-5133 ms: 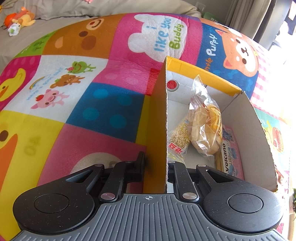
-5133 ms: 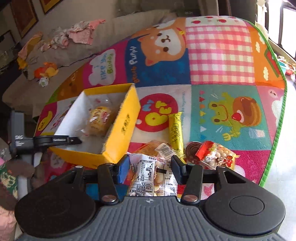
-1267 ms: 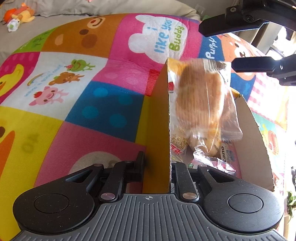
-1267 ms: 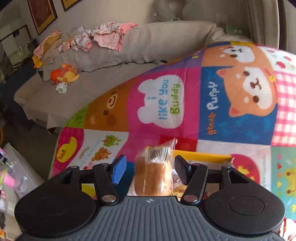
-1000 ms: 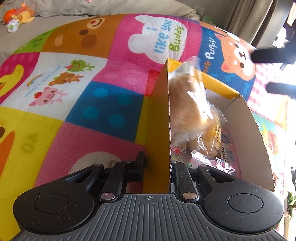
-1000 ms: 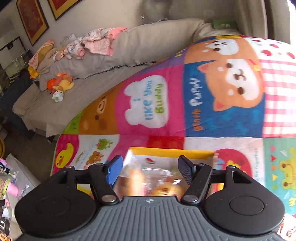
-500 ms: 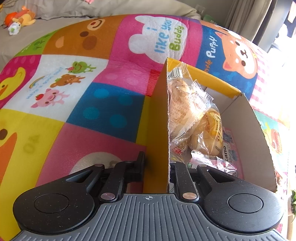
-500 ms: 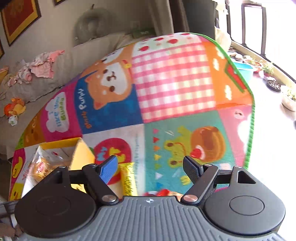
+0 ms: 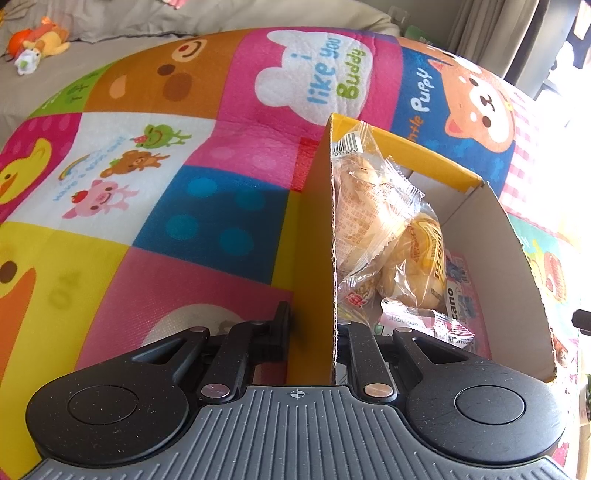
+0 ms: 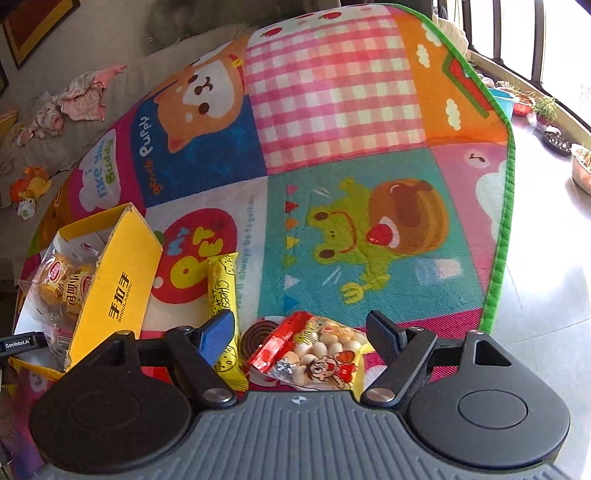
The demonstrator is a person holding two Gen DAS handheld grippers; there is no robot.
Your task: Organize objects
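My left gripper (image 9: 314, 317) is shut on the near wall of the yellow cardboard box (image 9: 314, 236). Inside the box lie a clear bread bag (image 9: 365, 206), a yellow-wrapped bun (image 9: 424, 258) and other snack packets. The box also shows in the right wrist view (image 10: 114, 280) at the left. My right gripper (image 10: 301, 328) is open and empty, just above a red-and-yellow snack bag (image 10: 317, 354). A yellow cheese stick packet (image 10: 223, 295) and a dark round coil (image 10: 258, 336) lie beside that bag on the play mat.
The colourful play mat (image 10: 332, 147) covers the floor. Its green edge (image 10: 498, 258) runs along the right, with tiled floor and plant pots (image 10: 546, 110) beyond. A grey sofa (image 9: 110, 22) with soft toys stands behind the mat.
My right gripper dropped the bread bag into the box, then swung right and down to the snacks on the mat. The bread bag settled against the box wall. My left gripper kept its hold.
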